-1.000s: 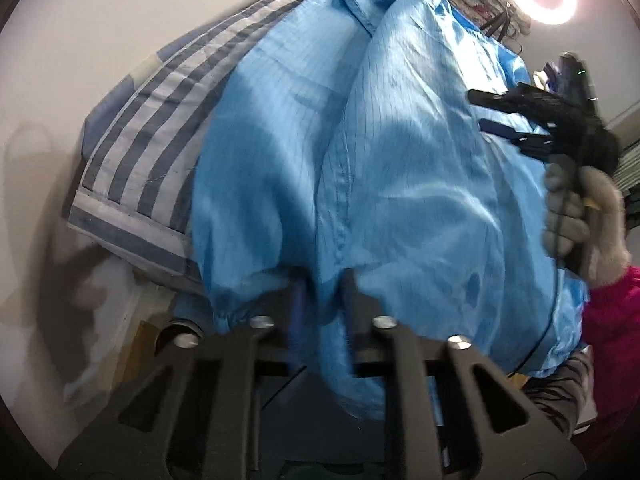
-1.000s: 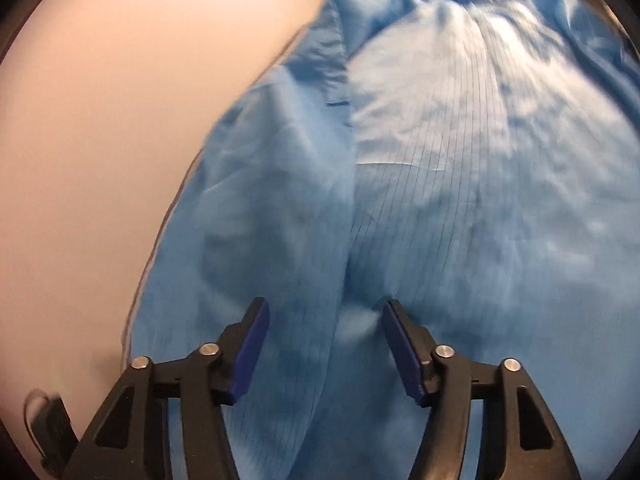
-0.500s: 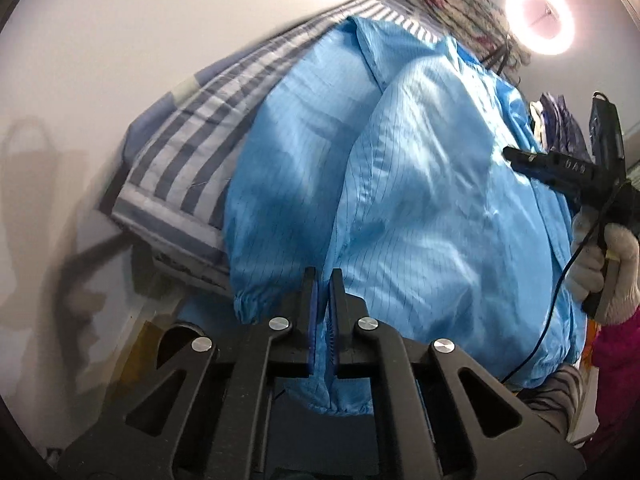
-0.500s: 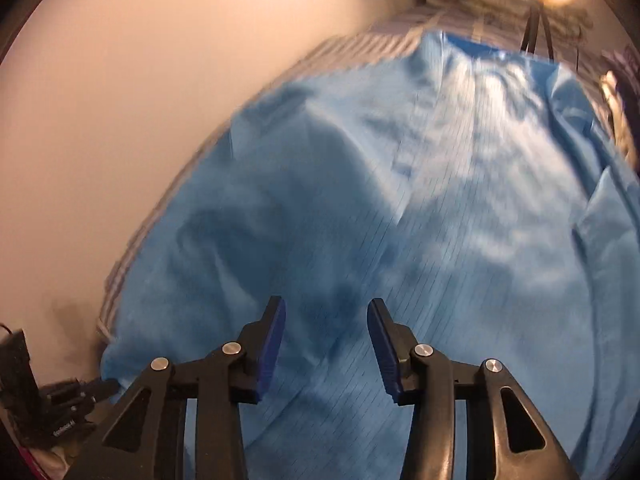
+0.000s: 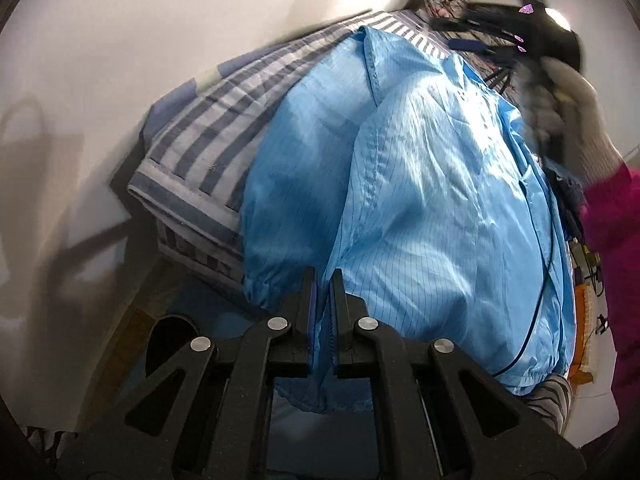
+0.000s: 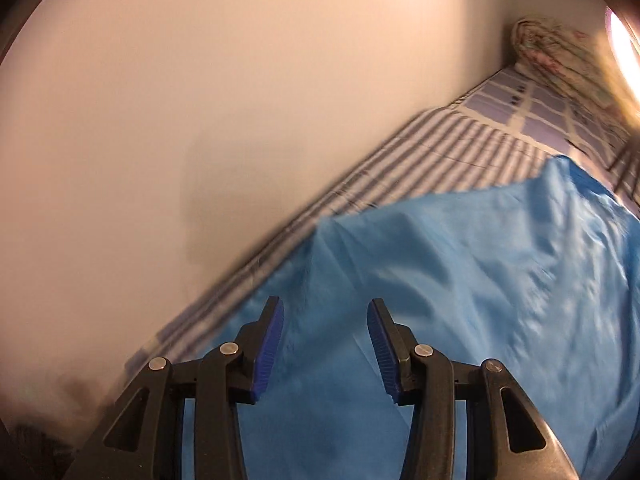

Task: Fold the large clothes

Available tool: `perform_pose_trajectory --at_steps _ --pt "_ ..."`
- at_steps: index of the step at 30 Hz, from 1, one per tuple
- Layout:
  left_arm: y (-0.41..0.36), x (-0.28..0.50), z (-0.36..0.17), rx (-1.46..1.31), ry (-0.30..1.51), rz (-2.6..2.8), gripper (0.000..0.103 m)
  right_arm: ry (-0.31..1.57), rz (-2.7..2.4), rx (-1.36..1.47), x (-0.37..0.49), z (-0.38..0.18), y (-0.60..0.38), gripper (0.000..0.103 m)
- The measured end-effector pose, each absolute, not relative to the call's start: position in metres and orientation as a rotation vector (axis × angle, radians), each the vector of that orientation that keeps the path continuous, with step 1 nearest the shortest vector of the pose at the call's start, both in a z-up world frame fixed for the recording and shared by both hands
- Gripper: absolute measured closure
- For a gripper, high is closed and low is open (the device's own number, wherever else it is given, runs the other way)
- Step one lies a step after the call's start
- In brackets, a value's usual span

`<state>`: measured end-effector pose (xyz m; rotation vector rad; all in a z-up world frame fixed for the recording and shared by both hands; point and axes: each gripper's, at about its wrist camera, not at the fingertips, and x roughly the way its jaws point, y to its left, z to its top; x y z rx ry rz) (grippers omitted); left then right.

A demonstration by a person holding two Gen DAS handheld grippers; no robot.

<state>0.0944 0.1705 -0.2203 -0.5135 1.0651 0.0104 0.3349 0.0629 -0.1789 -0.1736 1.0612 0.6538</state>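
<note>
Item: large blue garment (image 5: 420, 208), thin shiny cloth with a fine dark pinstripe, spread across a bed with striped bedding (image 5: 208, 148) against a pale wall (image 6: 200, 100); its lower edge hangs over the near end of the bed and its collar end reaches toward a rolled patterned quilt (image 6: 560, 52) at the far corner. Left gripper (image 5: 322, 300): jaws brought together on a pinch of the garment's hem, the blue cloth visibly squeezed between the pads and bunching below them. Right gripper (image 6: 324, 328): jaws standing apart, nothing between them, hovering above the garment's upper side near the edge that runs along the wall; in the left wrist view it appears blurred at the far end of the bed, carried by a hand in a pale knit glove (image 5: 576, 104) with a magenta sleeve (image 5: 616, 208). Step in hand, as judged: securing two hold points before a fold, one corner taken, the second not yet taken. Next move, as judged: the free tongs need to settle on an edge or shoulder of the garment at the far end and close on it, well apart from the held hem, so the cloth can be lifted evenly. Risk noted: the slick fabric may slip from a shallow pinch.
</note>
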Motion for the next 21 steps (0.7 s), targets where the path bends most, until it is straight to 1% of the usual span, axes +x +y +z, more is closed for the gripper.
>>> perform_pose_trajectory --at_steps 9,10,11,12,13,15,21 --pt "0.180 0.094 -0.226 -0.530 1.073 0.026 0.100 1.139 0.562 -0.274 0.377 -0.239 0.126 0.057" --pt "0.180 0.094 -0.226 -0.528 1.075 0.025 0.100 1.146 0.550 -0.287 0.379 -0.243 0.128 0.061" --pt "0.181 0.095 -0.227 -0.528 1.078 0.025 0.100 1.153 0.528 -0.302 0.383 -0.249 0.130 0.067" --pt "0.182 0.095 -0.228 -0.529 1.080 0.024 0.100 1.164 0.508 -0.311 0.387 -0.253 0.131 0.083" --pt "0.183 0.096 -0.229 -0.529 1.082 0.023 0.100 1.172 0.499 -0.309 0.389 -0.257 0.130 0.093" --pt "0.184 0.096 -0.229 -0.522 1.084 0.027 0.100 1.161 0.494 -0.282 0.393 -0.255 0.126 0.102" --pt "0.195 0.087 -0.226 -0.470 1.078 0.085 0.100 1.142 0.508 -0.020 0.422 -0.233 0.105 0.103"
